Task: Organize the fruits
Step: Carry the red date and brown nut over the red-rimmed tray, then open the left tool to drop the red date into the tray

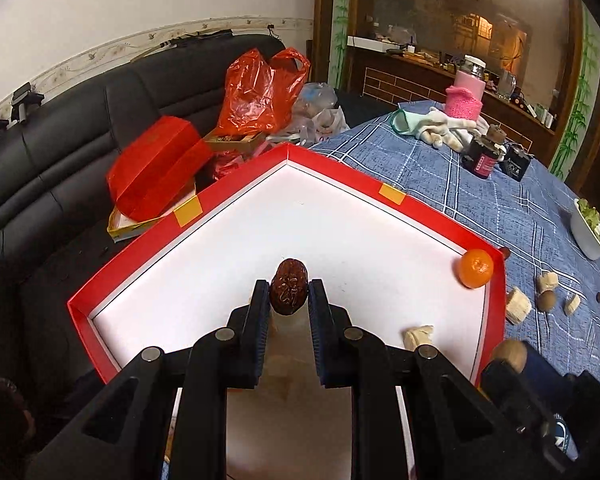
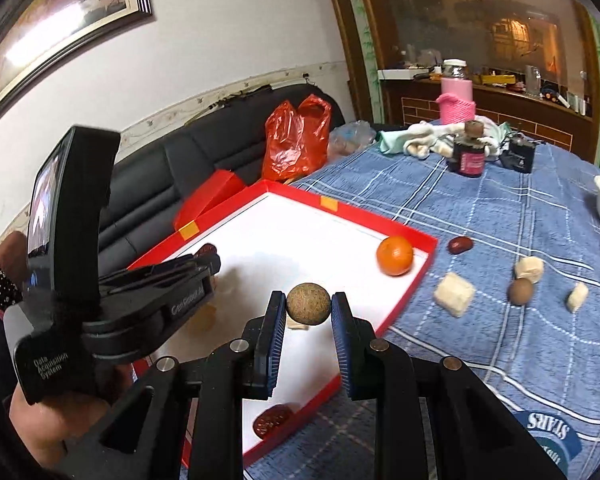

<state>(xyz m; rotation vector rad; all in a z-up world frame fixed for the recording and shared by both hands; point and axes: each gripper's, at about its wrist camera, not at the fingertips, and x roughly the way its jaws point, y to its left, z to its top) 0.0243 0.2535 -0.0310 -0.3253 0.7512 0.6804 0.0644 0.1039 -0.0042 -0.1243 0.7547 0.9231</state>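
Left wrist view looks down into a red tray point(image 1: 388, 194) with a white floor, set on a table under a blue checked cloth point(image 1: 480, 184). The left tongs point(image 1: 289, 294) are closed on a wrinkled dark red date point(image 1: 288, 286), pinched between the two blue-padded tips above the tray floor near its middle. At about 3 o'clock from the date, a mandarin point(image 1: 475, 268) sits in the tray's right corner, touching the red wall. A pale chunk of peeled fruit point(image 1: 418, 336) lies on the tray floor at about 4 o'clock from the date. Outside the tray, at 3 o'clock from the mandarin, more pale chunks point(image 1: 518, 306) and small brown round fruits point(image 1: 546, 301) are scattered on the cloth, and a white bowl point(image 1: 586, 236) stands near the right edge. At 11 o'clock, a red plastic bag point(image 1: 260, 92) rests on a black sofa point(image 1: 60, 152). Right wrist view shows the right tongs point(image 2: 309, 308) closed on a round brown, rough-skinned fruit point(image 2: 309, 304), held above the tray's near right side. The mandarin point(image 2: 395, 255) lies at 1 o'clock from it, inside the tray. A second date point(image 2: 460, 245) lies on the cloth just outside the tray wall, and a third date point(image 2: 272, 420) lies in the tray at 6 o'clock, partly hidden by the tongs.
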